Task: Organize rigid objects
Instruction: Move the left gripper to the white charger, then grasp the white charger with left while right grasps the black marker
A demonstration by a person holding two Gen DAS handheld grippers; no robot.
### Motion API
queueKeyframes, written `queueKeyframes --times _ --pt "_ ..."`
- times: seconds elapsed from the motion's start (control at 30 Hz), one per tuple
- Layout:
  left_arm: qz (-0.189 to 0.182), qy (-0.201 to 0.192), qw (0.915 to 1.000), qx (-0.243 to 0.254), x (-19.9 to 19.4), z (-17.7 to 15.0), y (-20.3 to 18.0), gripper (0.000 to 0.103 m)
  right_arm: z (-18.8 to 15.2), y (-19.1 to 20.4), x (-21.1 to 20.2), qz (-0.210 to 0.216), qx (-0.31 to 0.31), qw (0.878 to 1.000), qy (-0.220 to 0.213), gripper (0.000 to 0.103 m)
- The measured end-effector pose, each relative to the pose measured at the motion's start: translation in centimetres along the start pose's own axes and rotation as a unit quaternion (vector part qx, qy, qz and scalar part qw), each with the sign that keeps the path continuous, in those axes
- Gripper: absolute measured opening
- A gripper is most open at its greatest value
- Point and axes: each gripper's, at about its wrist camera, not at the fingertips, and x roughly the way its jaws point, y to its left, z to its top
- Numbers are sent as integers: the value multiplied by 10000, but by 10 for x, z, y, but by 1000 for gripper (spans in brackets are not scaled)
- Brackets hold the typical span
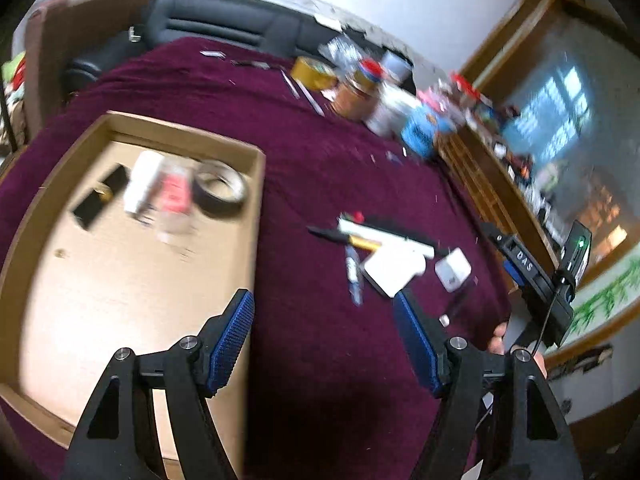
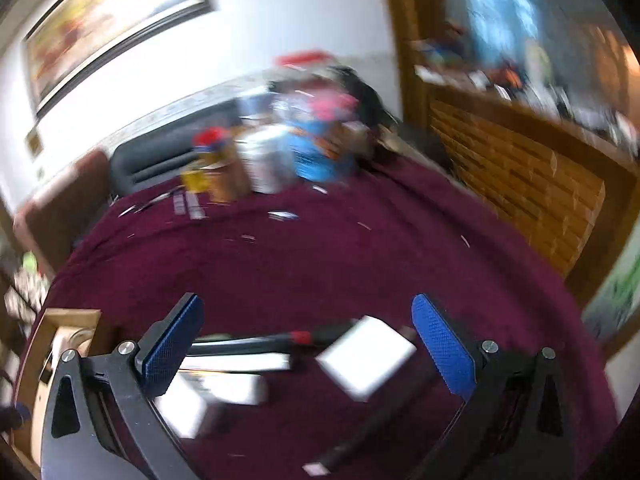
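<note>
Maroon-clothed bench [image 1: 320,380]: white box [image 2: 370,362] lies just beyond the empty, wide-open right claw [image 2: 308,344], long axis slanting; left claw [image 1: 324,316], also open and empty, is farther, cardboard tray [image 1: 256,208] left.

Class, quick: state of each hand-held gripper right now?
Left hand-held gripper: open, holding nothing.
Right hand-held gripper: open wide, holding nothing.

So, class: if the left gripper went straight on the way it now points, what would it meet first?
Probably bare maroon cloth. The left gripper has open, empty jaws; the cardboard tray lies to its left, the pen pile slightly to its right. Depth is unclear.
</note>
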Motion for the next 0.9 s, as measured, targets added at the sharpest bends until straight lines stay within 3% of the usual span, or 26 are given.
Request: queueKeyframes --times 0.17,0.33,0.47,0.57,0.63,0.67,0.7,0.9 --pt "412 110 9952 884 37 -3 -57 66 -19 -60 11 -221 526 9983 -128 103" --pt "1023 302 9775 1821 87 -7 -100 66 -13 -77 17 340 1131 9930 68 103" --pt "1000 537 9760 1856 119 -5 -105 66 -17 -79 26 558 1162 9909 395 103" --pt "1178 502 9694 2092 135 -5 -112 66 -17 -74 27 626 1111 9910 407 103" --pt "998 541 9684 2219 142 -5 -116 66 -17 -72 25 635 1071 9916 350 103" --pt "981 593 9662 2308 144 -7 -117 60 -17 -71 26 632 1064 9918 328 103" --pt "1024 574 9654 2329 144 -8 -118 46 -17 -71 26 620 1068 9918 312 103" --pt "631 422 9796 1861 108 -12 -104 40 -17 -79 29 562 1217 9904 351 103"
